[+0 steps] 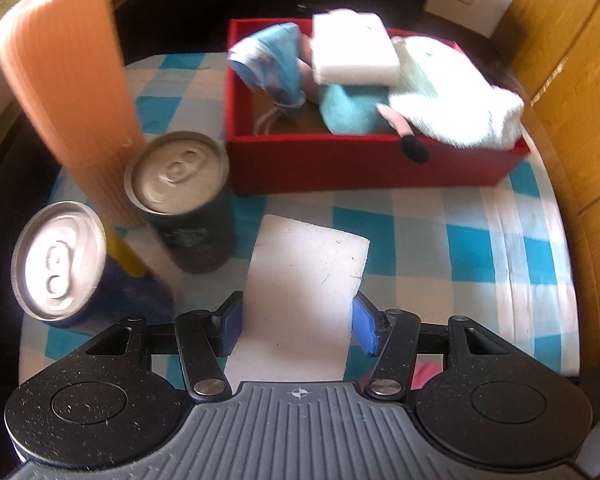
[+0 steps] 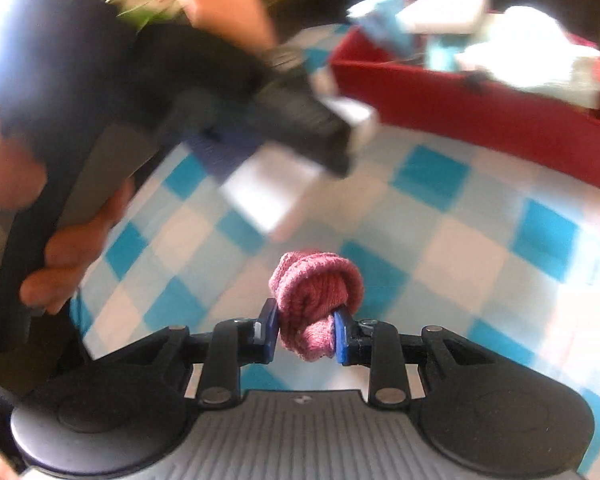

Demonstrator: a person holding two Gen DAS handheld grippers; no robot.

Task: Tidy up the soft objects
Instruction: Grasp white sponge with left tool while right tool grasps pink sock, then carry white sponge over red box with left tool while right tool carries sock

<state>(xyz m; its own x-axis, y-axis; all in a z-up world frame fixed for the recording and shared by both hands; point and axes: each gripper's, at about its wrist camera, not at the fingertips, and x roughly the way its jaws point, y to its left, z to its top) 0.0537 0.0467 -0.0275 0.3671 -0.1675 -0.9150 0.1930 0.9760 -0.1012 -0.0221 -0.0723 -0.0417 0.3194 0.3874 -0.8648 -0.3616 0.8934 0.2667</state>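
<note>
Two tools low over checked cloth (image 1: 480, 248), left tool (image 1: 298, 326) spread around white sponge (image 1: 304, 280), right tool (image 2: 306, 334) clamping pink sock (image 2: 314, 296).

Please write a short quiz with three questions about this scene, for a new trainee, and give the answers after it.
1. True or false: the right tool grips a pink knit piece.
2. What lies between the pads of the left tool?
A. a can
B. a white sponge
C. a towel
3. Fill in: the red box already holds a white sponge, a blue cloth and a white ____.

Key
1. True.
2. B, the flat sponge on the checked cloth; whether the pads press it cannot be told.
3. Towel.
</note>
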